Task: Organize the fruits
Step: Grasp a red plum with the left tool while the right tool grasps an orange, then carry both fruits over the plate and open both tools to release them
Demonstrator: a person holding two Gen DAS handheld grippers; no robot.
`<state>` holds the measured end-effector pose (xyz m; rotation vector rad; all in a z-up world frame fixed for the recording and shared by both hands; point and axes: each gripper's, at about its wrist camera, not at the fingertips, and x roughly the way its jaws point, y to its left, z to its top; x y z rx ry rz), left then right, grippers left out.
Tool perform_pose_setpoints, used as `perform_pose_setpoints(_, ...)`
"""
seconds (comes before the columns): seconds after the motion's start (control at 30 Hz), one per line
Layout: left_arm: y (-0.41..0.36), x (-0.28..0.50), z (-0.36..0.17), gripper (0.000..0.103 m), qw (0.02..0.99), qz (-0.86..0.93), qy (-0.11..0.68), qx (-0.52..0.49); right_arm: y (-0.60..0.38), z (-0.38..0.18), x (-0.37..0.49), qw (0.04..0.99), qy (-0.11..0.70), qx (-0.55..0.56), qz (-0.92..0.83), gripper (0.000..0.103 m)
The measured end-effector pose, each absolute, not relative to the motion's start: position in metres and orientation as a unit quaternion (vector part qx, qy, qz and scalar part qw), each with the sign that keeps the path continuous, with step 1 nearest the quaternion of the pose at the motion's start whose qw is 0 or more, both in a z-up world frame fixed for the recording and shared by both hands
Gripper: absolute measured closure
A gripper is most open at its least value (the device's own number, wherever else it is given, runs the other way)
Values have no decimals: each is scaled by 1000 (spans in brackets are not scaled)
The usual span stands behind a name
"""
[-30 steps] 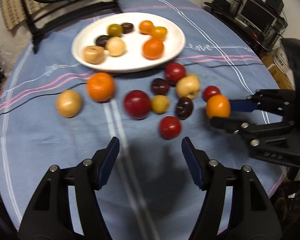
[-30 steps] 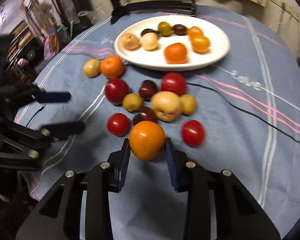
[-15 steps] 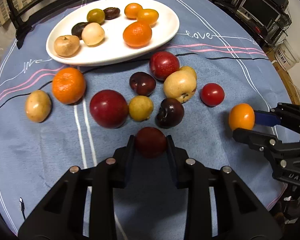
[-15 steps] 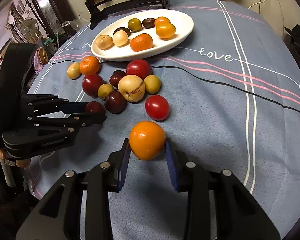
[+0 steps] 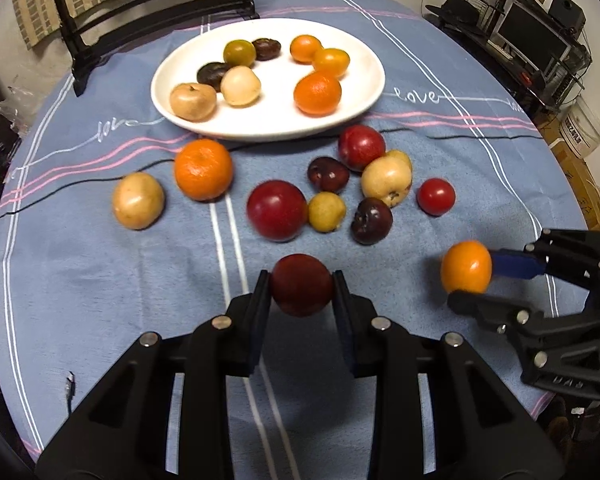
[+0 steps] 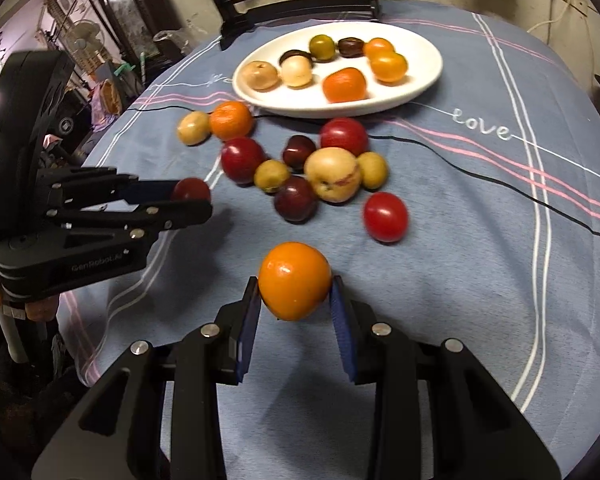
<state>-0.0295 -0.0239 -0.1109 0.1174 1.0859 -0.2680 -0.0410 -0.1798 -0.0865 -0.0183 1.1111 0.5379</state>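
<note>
Left gripper's fingers (image 5: 260, 300) clamp a red fruit (image 5: 301, 285), right gripper's an orange fruit (image 6: 294, 280) — above a striped blue tablecloth (image 5: 100, 280).

Our left gripper (image 5: 301, 286) is matte black plastic, its angular linkage arms cut with triangular openings and pinned with round silver screws, and its pads are dark. Our right gripper (image 6: 294, 294) has the same black frame and silver screws, with blue pads (image 6: 342, 334) on its fingers. Faint grey "GenRobot.AI" lettering marks the left gripper's side.
</note>
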Motion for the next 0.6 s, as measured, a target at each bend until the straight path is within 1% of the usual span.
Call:
perform_pose_setpoints(0.23, -15, -11, -78, 72, 865, -111, 485, 63, -171, -56, -27, 827, 493, -7, 270, 68)
perform_pose_setpoints(0.6, -18, 46, -10, 72, 899, -108, 418, 69, -178, 28, 30, 873, 403, -4, 276, 68)
